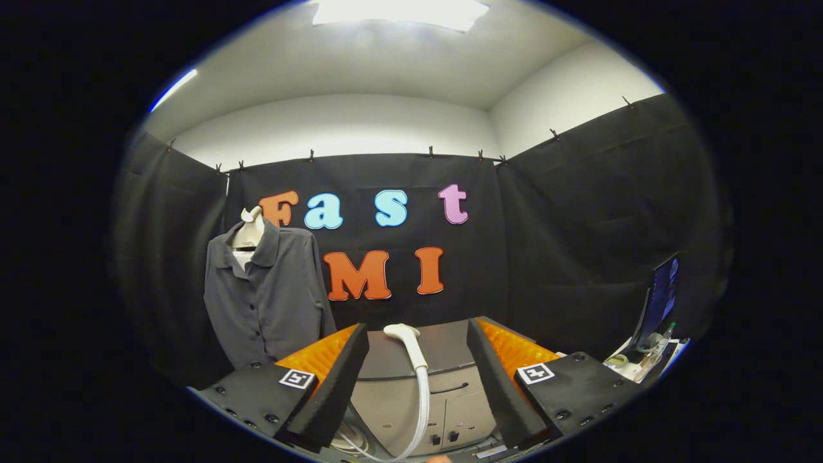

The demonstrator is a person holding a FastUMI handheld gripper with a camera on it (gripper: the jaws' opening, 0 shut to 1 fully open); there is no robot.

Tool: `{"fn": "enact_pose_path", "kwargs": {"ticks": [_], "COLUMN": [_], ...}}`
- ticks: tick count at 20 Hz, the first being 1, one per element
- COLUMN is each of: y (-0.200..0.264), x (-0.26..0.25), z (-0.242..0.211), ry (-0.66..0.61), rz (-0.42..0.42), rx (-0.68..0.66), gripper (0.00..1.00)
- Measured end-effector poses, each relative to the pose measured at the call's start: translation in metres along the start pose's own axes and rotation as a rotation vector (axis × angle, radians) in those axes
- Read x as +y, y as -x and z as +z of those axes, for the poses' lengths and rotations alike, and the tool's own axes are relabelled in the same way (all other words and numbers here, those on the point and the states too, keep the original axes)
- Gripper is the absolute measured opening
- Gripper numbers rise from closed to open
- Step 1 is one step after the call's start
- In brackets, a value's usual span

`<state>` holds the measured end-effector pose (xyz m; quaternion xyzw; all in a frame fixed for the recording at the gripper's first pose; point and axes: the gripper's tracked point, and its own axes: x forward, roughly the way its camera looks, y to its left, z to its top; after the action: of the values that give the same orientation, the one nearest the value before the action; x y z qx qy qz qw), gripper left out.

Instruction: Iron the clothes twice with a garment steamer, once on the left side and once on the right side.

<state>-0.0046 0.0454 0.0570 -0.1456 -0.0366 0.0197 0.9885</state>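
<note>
Gripper (418,379) spread wide, fingers (334,386) released and pressing on nothing, one slanting up on either side of the steamer head. White garment steamer head (406,344) standing between the fingers and a little beyond them, on top of a grey cabinet (443,386). Long axis close to upright, leaning slightly away to the left at the top; rounded upper end curling over to the left, toward the shirt side. White hose (421,411) running straight down from the handle, then looping left near the base of the cabinet; a coil of hose possibly lying low behind the left finger, though hard to tell there. Dark grey collared shirt (263,296) hanging on a pale mannequin form (249,231), well left of the steamer and against the black cloth wall (578,244), front facing out, buttons down the middle. Beyond the right finger, a dark screen (659,302) above a small cluttered table (633,370).
</note>
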Motion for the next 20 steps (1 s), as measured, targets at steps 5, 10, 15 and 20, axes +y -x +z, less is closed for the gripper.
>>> {"fn": "enact_pose_path", "kwargs": {"ticks": [5,10,15,20], "y": [-0.050,-0.130,-0.221,-0.297], "x": [-0.006,0.002,0.002,0.004], "z": [-0.010,-0.038,-0.080,-0.123], "ry": [0.030,0.023,0.023,0.002], "rz": [0.019,0.104,0.179,0.226], "rx": [0.042,0.143,0.298,0.447], "gripper": [0.99,0.99,0.99,0.99]}}
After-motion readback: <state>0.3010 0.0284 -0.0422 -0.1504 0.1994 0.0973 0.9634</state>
